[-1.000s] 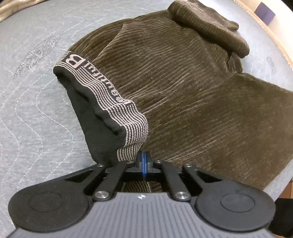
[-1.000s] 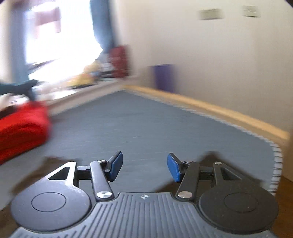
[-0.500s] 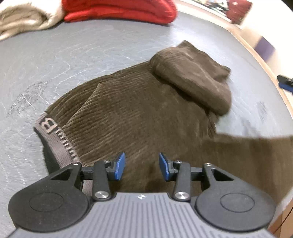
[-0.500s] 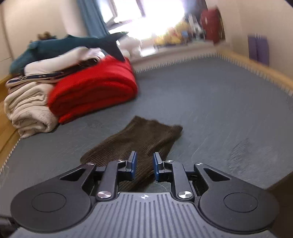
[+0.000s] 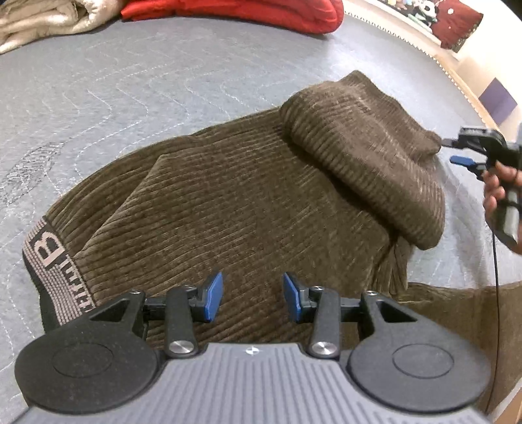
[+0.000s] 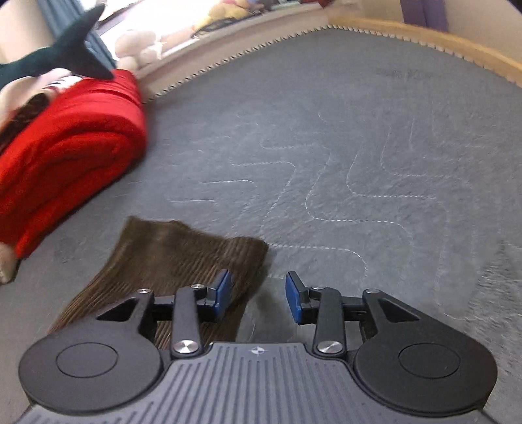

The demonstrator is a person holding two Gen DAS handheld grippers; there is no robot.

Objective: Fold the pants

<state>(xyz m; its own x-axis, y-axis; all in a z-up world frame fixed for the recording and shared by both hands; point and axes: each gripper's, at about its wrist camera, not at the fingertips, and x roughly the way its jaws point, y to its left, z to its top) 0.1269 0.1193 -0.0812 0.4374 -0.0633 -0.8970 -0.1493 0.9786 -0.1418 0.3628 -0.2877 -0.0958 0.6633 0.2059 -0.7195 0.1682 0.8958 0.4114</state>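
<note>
left gripper (image 5: 250,297) has let go of the waistband (image 5: 52,261), jaws now parted & empty above the brown pants (image 5: 228,202) lying part-folded on the grey mattress (image 5: 130,81). right gripper (image 6: 257,295) swung down to the leg hem (image 6: 182,248), jaws just reopening, nothing held, prob next grab

A grey quilted mattress (image 6: 359,137) with pale wavy stitching fills both views, its far border trimmed in a zigzag edge (image 6: 235,58). A folded red blanket (image 6: 65,153) lies at its far left side, with a cream quilted blanket (image 5: 42,19) beside it in the left wrist view. A dark teal plush shark (image 6: 65,58) rests above the red blanket. Pale soft toys (image 6: 140,49) sit on the bright ledge behind. A wooden rail (image 6: 440,42) runs along the right side, with a purple box (image 5: 497,99) beyond it and a dark red object (image 5: 456,24) on the far ledge.
</note>
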